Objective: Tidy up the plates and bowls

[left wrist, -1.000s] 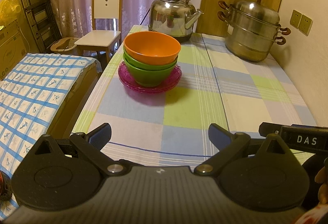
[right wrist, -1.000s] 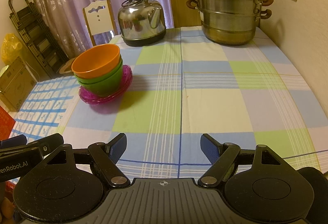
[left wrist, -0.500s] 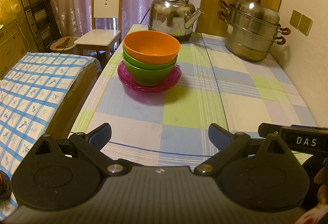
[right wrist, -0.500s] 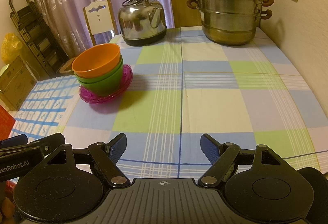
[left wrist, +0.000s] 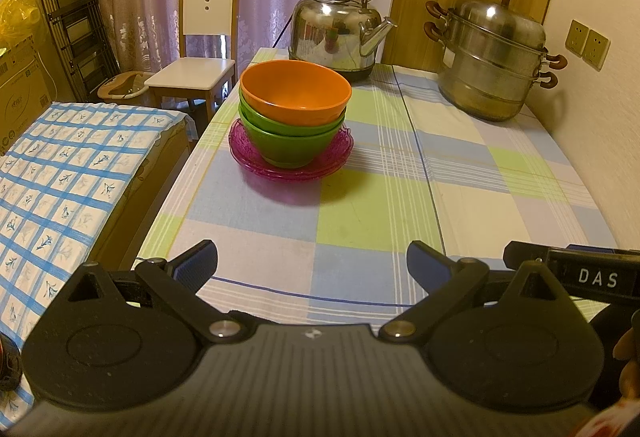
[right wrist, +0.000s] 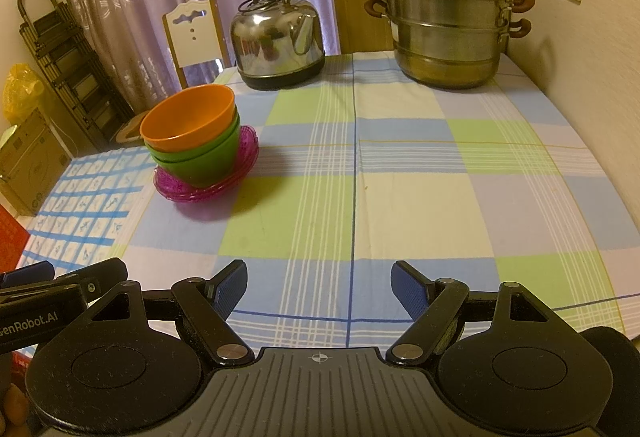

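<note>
An orange bowl [left wrist: 295,91] sits nested in green bowls [left wrist: 290,145], which stand on a stack of pink plates [left wrist: 340,153] near the table's left edge. The same stack shows in the right wrist view: orange bowl [right wrist: 188,123], green bowls [right wrist: 208,161], pink plates [right wrist: 176,187]. My left gripper [left wrist: 312,265] is open and empty, low over the table's near edge, well short of the stack. My right gripper [right wrist: 319,287] is open and empty over the near edge, right of the stack.
A steel kettle [left wrist: 340,25] and a stacked steel steamer pot [left wrist: 492,57] stand at the table's far end. A wall runs along the right side. A chair [left wrist: 200,57] and a blue-checked covered surface [left wrist: 60,189] lie left of the table.
The left wrist view has shifted slightly, with the bowl stack a little nearer the centre. Both grippers stay open and the stack has not moved.
</note>
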The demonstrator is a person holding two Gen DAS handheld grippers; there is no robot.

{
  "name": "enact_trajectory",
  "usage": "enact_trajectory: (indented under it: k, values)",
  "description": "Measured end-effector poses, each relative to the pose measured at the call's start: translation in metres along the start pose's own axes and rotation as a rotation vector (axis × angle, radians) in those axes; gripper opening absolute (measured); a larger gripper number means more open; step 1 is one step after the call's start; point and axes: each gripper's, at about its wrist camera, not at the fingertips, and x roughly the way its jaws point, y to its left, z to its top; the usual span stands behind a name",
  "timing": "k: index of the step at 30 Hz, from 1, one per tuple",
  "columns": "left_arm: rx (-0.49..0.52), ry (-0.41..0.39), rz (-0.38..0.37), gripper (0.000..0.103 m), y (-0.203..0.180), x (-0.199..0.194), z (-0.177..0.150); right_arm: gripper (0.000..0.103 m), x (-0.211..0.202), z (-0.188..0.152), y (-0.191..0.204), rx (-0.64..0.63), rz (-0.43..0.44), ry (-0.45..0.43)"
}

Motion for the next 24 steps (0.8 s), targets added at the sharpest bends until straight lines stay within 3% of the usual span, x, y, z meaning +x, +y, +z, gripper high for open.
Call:
enact_trajectory:
  k: [24]
  values:
    - [-0.027, -0.023, -0.010, 0.101, -0.0066, -0.0018, 0.0030, 0.079, 0.0001, -0.0007, -0.0011, 0.000, 0.001, 0.002]
